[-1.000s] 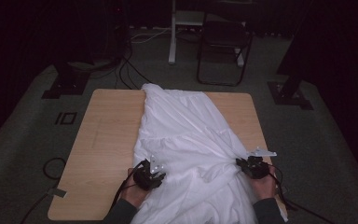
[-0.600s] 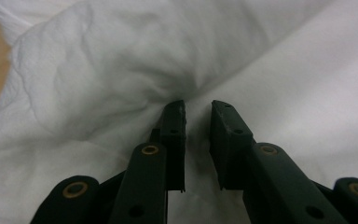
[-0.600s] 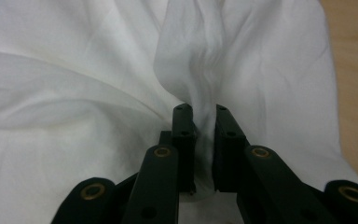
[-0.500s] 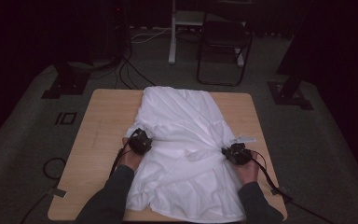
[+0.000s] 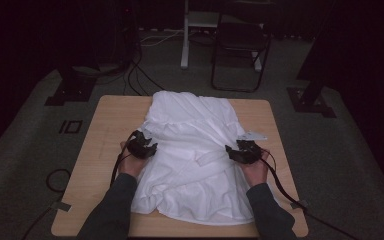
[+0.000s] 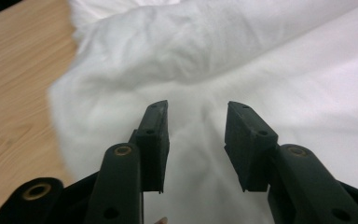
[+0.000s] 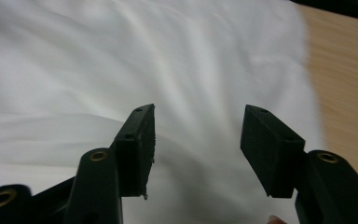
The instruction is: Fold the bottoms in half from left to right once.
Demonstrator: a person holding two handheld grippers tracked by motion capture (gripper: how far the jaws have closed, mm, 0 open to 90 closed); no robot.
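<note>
Dark room here, grey carpet (image 5: pixel 360 165) all around, and a light wooden desk (image 5: pixel 105 130) sitting in the middle under the only decent light. A big white garment (image 5: pixel 195 150) is lying down the desk's centre, running from the far edge almost to the near edge and bunching into folds at the near end. Behind the desk a folding chair (image 5: pixel 240 45) is standing next to a white post (image 5: pixel 185 35), with cables (image 5: pixel 135 75) trailing across the floor off the far left corner.

The left gripper (image 5: pixel 142 146) is hovering at the cloth's left edge and the right gripper (image 5: pixel 241 151) at its right edge, sleeves coming in from the near side. Up close, the left gripper (image 6: pixel 196 135) is showing jaws that have just been opening, nothing pinched, bare wood to one side. Same deal with the right gripper (image 7: pixel 196 149): released, jaws spreading over smooth white fabric.
</note>
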